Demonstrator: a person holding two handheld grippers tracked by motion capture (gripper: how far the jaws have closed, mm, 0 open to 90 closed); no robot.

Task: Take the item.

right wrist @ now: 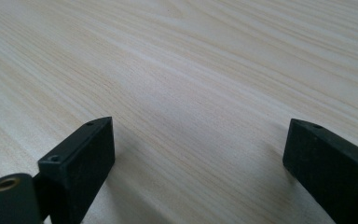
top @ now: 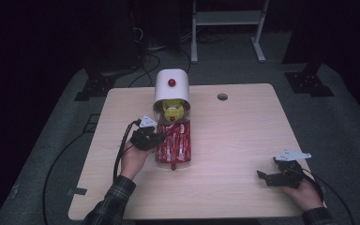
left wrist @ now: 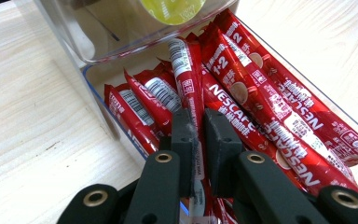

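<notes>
Black jaws of the left gripper (left wrist: pixel 200 140) pinch one red coffee stick (left wrist: pixel 186 70) low in the frame, among more sticks in the clear tray (left wrist: pixel 95 77). Maybe a yellow pod (left wrist: pixel 172 7) sits above. Lower right, the right gripper (top: pixel 274 177) gapes wide over the table (top: pixel 234 136).

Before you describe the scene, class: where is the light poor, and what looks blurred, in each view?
High view: the room is dark around the lit table. Left gripper view: the clear tray reflects light, the red sachets are sharp, the left gripper close up is soft. Right gripper view: the right gripper casts soft shadows on the wood.
</notes>
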